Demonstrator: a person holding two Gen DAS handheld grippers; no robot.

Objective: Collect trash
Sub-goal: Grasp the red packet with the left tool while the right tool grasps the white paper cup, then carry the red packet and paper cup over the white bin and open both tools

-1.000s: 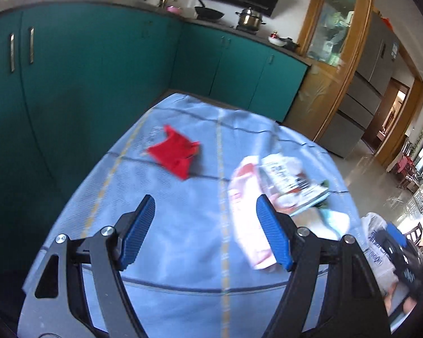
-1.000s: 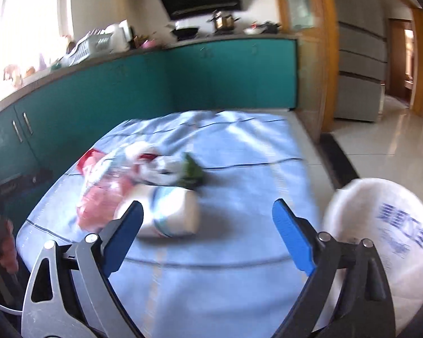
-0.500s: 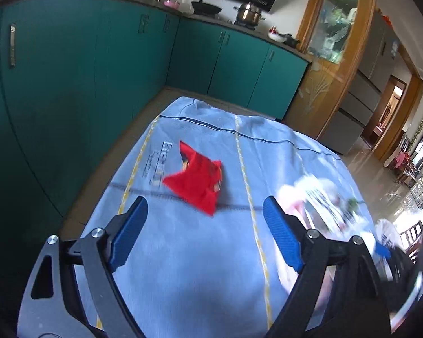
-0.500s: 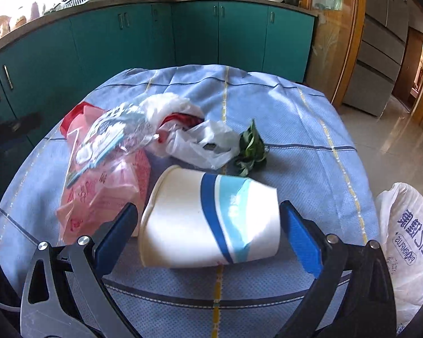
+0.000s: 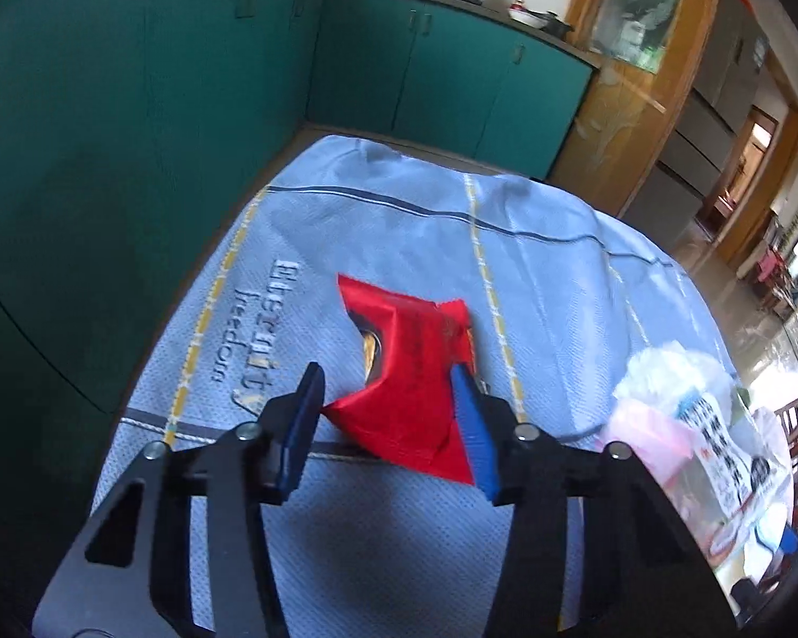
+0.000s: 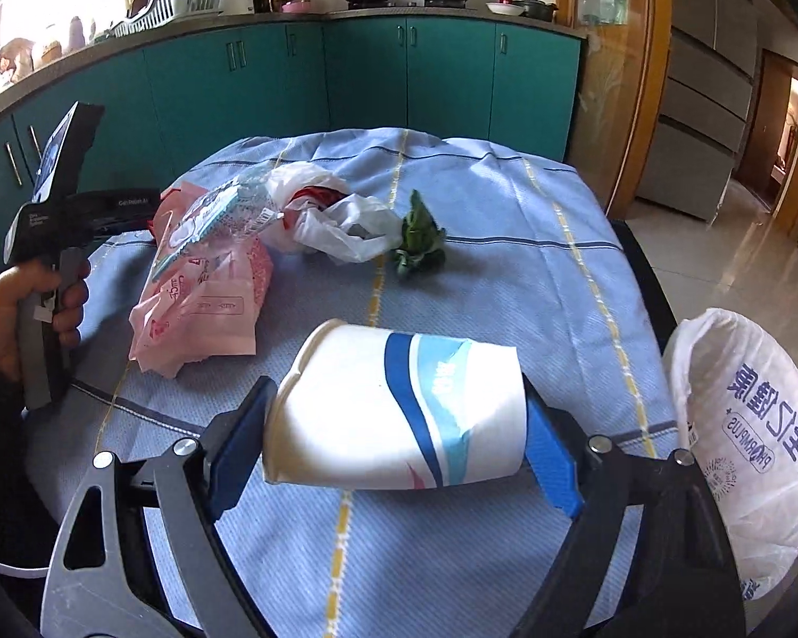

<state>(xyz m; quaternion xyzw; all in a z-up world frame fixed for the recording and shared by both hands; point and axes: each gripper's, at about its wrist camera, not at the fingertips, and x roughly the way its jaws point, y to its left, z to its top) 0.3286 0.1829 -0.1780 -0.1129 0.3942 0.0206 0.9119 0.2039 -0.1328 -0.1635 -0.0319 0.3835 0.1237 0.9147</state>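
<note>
In the left wrist view a crumpled red wrapper lies on the blue tablecloth. My left gripper has its blue pads on both sides of the wrapper's near end, touching it. In the right wrist view a white paper cup with blue stripes lies on its side between the pads of my right gripper, which press its rim and base. Beyond it lie a pink plastic packet, a clear wrapper, a white plastic bag and a green leaf scrap.
A white trash bag with blue print hangs off the table's right edge. The left gripper's handle and the hand holding it show at the table's left. Teal cabinets stand behind. The trash pile shows at right in the left wrist view.
My left gripper moved forward over the red wrapper and closed its pads against it. My right gripper moved onto the lying cup and closed on it.
</note>
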